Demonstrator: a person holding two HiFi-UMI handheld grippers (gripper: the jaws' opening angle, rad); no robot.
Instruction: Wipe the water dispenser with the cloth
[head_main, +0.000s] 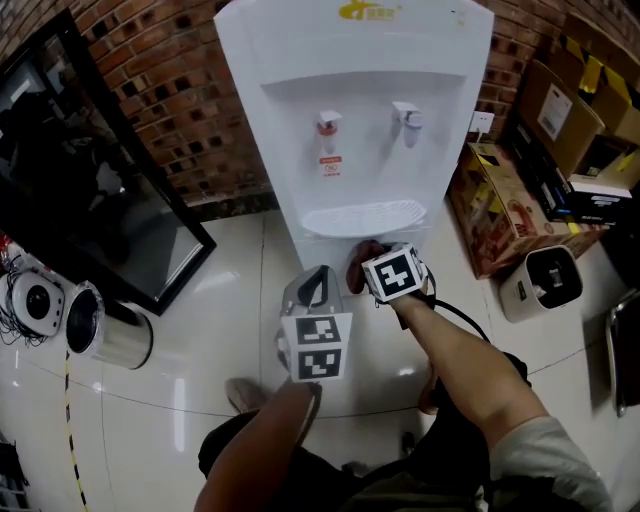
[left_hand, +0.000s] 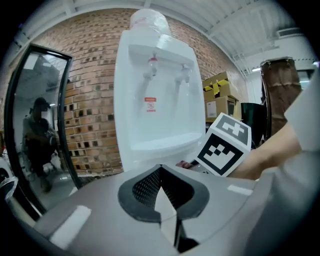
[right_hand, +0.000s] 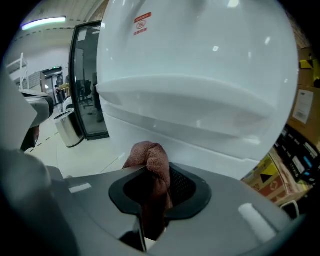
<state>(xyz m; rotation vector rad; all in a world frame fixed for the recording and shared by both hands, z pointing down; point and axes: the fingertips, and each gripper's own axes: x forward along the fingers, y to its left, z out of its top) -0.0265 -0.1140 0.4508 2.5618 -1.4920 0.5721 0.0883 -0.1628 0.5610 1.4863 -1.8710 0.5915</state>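
Note:
The white water dispenser (head_main: 350, 60) stands against the brick wall, with a red tap (head_main: 328, 125), a blue tap (head_main: 408, 115) and a drip tray (head_main: 362, 216). My right gripper (head_main: 368, 268) is shut on a brown cloth (head_main: 360, 262), just below the drip tray and close to the dispenser's front. In the right gripper view the cloth (right_hand: 152, 157) bunches between the pads, with the dispenser (right_hand: 200, 60) filling the picture. My left gripper (head_main: 318, 280) is beside it to the left, its pads together with nothing in them. It faces the dispenser (left_hand: 155, 115).
Cardboard boxes (head_main: 500, 205) and a small white appliance (head_main: 540, 280) sit on the floor to the right of the dispenser. A black-framed glass panel (head_main: 90, 190) and a steel bin (head_main: 105, 330) are at the left. The floor is glossy tile.

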